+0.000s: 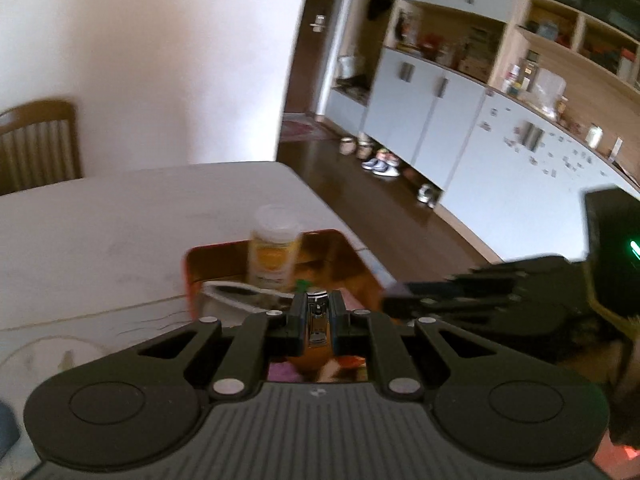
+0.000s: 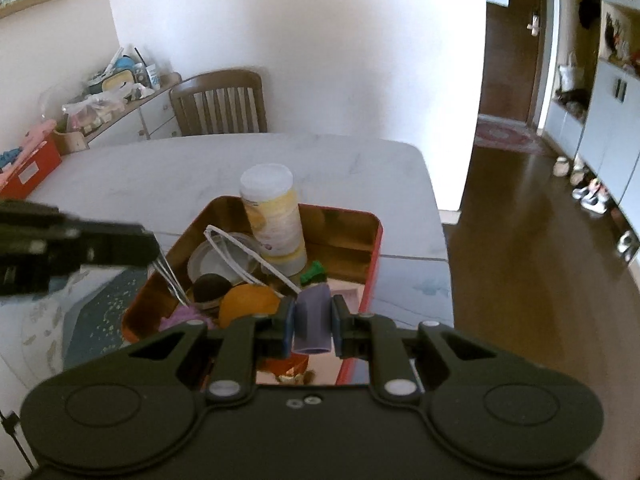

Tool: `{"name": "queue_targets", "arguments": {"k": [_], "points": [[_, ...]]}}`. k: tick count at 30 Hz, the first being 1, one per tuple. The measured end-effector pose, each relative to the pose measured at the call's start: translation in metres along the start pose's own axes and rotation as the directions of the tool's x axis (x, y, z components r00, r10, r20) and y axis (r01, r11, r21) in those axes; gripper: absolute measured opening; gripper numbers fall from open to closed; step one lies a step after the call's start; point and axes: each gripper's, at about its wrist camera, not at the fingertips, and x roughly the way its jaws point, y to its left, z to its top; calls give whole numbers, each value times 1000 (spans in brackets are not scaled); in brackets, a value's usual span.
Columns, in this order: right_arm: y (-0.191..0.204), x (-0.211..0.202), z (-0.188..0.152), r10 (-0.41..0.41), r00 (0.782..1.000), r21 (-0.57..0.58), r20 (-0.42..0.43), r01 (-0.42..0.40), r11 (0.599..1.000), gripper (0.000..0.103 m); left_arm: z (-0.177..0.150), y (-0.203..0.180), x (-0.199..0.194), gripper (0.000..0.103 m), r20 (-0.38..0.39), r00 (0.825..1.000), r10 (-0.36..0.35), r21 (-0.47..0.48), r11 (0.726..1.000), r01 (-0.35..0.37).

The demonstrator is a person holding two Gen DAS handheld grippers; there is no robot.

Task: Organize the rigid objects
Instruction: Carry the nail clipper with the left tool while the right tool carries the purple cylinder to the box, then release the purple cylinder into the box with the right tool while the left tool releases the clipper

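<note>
Left wrist view. We see the left gripper [image 1: 317, 316] with its jaws drawn fully together on a small metal nail clipper [image 1: 317, 320], which stands lengthwise between the two black fingers [image 1: 294, 316], its chrome lever facing the camera. The clipper is held above the near end of a red rectangular tin with a gold interior [image 1: 340, 252], which rests on the white marble-pattern table [image 1: 100, 216]. A tall white-capped plastic bottle with a yellow label [image 1: 274, 256] stands upright in the tin, beyond the fingertips. The right gripper [image 1: 400, 294] enters from the right edge (blurred), beside the tin's right wall.

Right wrist view. We see the right gripper [image 2: 313, 320] nearly closed on a short lilac plastic tube [image 2: 313, 320]; the blue pads [image 2: 286, 324] press its two sides, and the tube's open end faces the camera. The tube is held over the near right part of the red tin [image 2: 374, 240]. Inside the tin lie the bottle [image 2: 274, 216], an orange ball [image 2: 248, 304], a dark round lid [image 2: 210, 286], a green plastic piece [image 2: 314, 272] and a white wire frame [image 2: 240, 256]. The left gripper [image 2: 154, 246] reaches in from the left with the clipper [image 2: 170, 280] hanging from its tips over the tin's left rim.
</note>
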Motion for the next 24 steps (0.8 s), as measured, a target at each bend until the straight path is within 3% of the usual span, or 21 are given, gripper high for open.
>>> {"name": "queue_targets", "arguments": {"k": [11, 24], "points": [[-5, 28, 1, -3, 998, -50, -60, 0, 999, 18, -13, -12, 47, 10, -103, 995, 8, 39, 999, -4], [1, 32, -5, 12, 995, -103, -95, -22, 994, 23, -26, -8, 68, 10, -188, 982, 24, 52, 999, -14]]}}
